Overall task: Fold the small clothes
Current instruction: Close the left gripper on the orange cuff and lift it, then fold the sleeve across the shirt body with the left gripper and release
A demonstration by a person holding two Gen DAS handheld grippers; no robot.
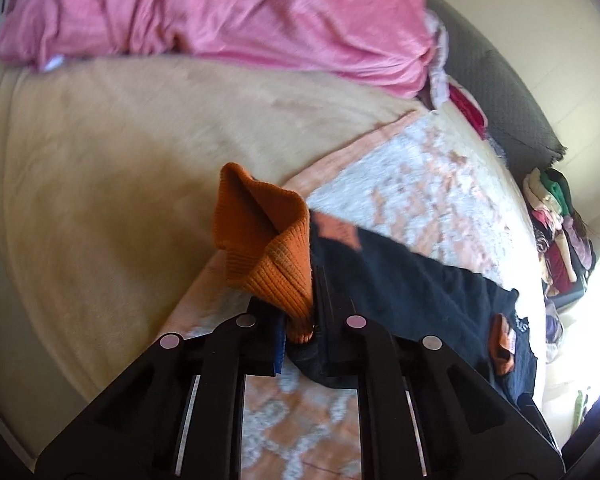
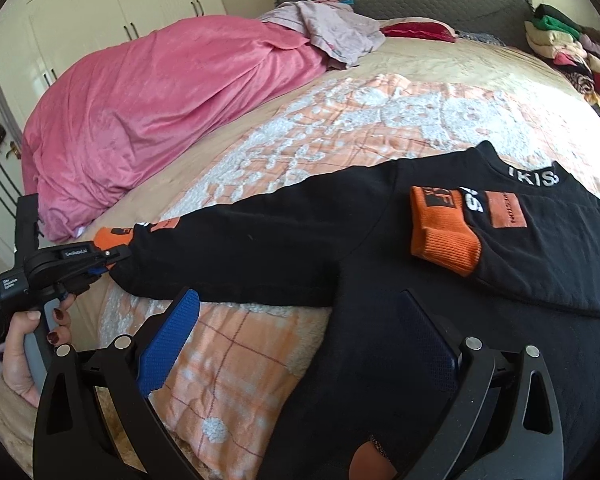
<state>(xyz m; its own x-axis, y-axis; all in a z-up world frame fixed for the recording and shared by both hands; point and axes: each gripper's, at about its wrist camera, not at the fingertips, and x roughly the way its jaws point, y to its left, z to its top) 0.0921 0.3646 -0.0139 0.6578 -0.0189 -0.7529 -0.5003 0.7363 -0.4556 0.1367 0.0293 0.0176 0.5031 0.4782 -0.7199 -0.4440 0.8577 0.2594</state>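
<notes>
1. Orange ribbed cuff of black sweatshirt pinched between closed left gripper jaws, sleeve stretched out to the left.
2. Right gripper wide open, hovering over near hem, pads touching nothing.
3. Laid flat on orange-and-white blanket; other cuff folded across chest, white lettering at collar.
4. Near hem cut off behind gripper frame.

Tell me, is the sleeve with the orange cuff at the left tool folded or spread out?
Spread out. The sleeve stretches straight away from the black sweater, and the left tool is shut on its orange cuff.
</notes>
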